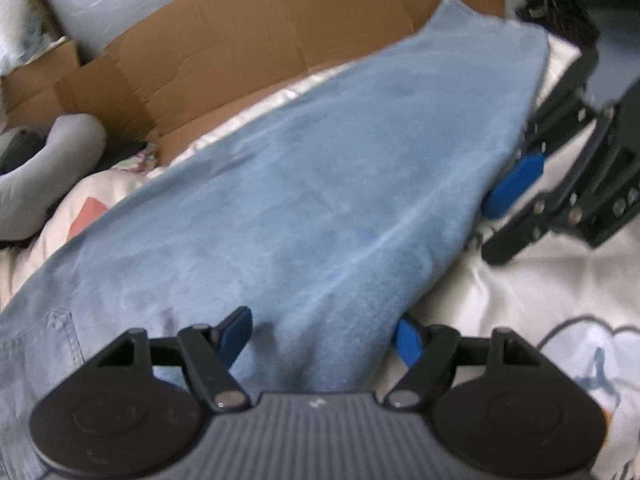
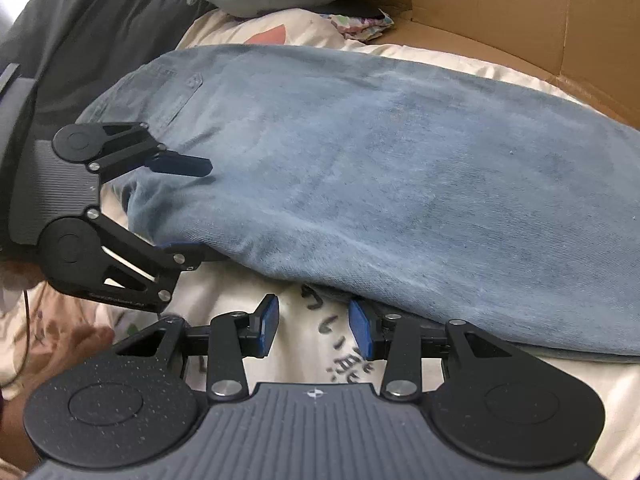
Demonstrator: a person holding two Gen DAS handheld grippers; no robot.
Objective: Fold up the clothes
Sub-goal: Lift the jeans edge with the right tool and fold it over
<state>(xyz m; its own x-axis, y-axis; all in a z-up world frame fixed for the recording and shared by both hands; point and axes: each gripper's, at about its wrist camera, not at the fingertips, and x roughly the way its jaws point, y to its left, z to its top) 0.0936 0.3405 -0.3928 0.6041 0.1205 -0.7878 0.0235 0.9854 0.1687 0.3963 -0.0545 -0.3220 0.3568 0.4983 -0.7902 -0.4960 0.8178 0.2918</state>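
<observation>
While both grippers, left gripper (image 1: 322, 338) and right gripper (image 2: 314, 326), stood spread and empty-jawed at the frame's bottom, the folded jeans (image 2: 380, 168) risked slumping unfolded, being unheld.

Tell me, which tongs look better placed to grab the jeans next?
Probably the left tongs: their open jaws straddle the folded jeans. The right tongs stand open over bare bedsheet beside the denim.

Left gripper (image 1: 324, 340) and right gripper (image 2: 314, 324) look alike — black linkage arms with silver screws, round black hubs, ribbed grey bodies, blue finger pads (image 2: 362, 330).
</observation>
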